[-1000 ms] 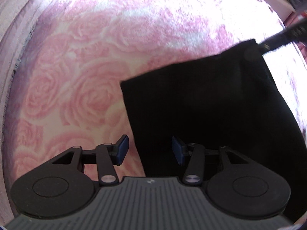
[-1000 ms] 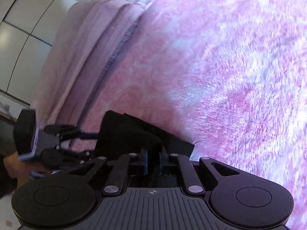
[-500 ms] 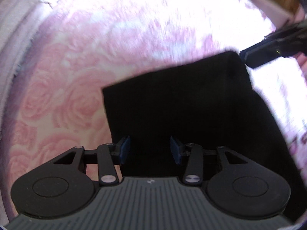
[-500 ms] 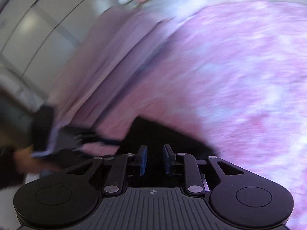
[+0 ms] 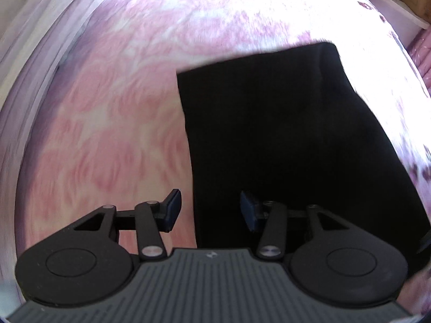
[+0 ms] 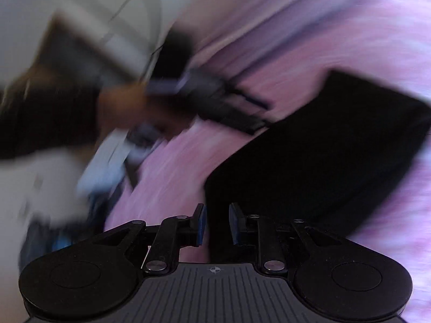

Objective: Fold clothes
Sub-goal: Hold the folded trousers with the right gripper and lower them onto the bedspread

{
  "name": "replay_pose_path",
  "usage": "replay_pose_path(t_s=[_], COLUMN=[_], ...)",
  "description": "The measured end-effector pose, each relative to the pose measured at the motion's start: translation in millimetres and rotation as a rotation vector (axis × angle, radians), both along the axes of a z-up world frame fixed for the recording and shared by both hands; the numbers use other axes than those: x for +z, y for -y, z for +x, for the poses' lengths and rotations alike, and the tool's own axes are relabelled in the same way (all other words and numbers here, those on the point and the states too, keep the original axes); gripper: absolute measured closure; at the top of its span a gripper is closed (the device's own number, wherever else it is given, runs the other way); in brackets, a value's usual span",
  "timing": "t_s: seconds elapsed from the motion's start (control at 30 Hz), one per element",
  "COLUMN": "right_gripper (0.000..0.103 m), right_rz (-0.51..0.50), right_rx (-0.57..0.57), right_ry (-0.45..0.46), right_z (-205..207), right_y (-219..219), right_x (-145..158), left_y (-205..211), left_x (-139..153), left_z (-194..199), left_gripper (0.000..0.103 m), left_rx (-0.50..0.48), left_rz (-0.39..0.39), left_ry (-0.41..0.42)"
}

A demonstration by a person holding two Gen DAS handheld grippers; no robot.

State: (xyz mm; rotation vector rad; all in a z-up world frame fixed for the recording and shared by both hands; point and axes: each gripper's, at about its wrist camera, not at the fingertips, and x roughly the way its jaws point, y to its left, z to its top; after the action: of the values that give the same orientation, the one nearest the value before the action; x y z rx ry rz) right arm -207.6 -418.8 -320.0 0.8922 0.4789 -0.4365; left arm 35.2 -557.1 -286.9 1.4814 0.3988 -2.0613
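the black garment [image 5: 282, 140] lies folded flat on the pink blanket [image 5: 107, 134]; the left gripper [image 5: 207, 210] and right gripper [image 6: 216, 224] both hover spread and empty, apparently freed for another fold

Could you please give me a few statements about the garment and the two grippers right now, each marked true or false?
1. The black garment lies on a pink rose-patterned bedspread. True.
2. The left gripper is clamped on the garment. False: its fingers stand apart, gripping nothing.
3. The garment is white. False: it is black.
4. The right gripper holds nothing between its fingers. True.
5. The right wrist view shows the left gripper beside the garment. True.
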Motion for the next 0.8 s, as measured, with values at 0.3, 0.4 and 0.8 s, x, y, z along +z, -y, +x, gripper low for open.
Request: replay_pose_path(t_s=[0.3,0.4,0.8], right_gripper=[0.074,0.053,0.028], right_rz=[-0.011,0.093,0.317], right_rx=[-0.001,-0.129,-0.585], right_ry=[-0.430,-0.446,-0.096], right_z=[-22,-42,-22], right_y=[-63,-74,-116], right_x=[-54,-51,-70], left_y=[-63,-72,-177], left_x=[-51,-42,-22], left_z=[28,32,121], left_gripper=[0.055,0.056,0.053], left_rx=[-0.147,-0.144,-0.240], left_rz=[-0.019,-0.068,-0.213], left_ry=[0.069,0.085,0.149])
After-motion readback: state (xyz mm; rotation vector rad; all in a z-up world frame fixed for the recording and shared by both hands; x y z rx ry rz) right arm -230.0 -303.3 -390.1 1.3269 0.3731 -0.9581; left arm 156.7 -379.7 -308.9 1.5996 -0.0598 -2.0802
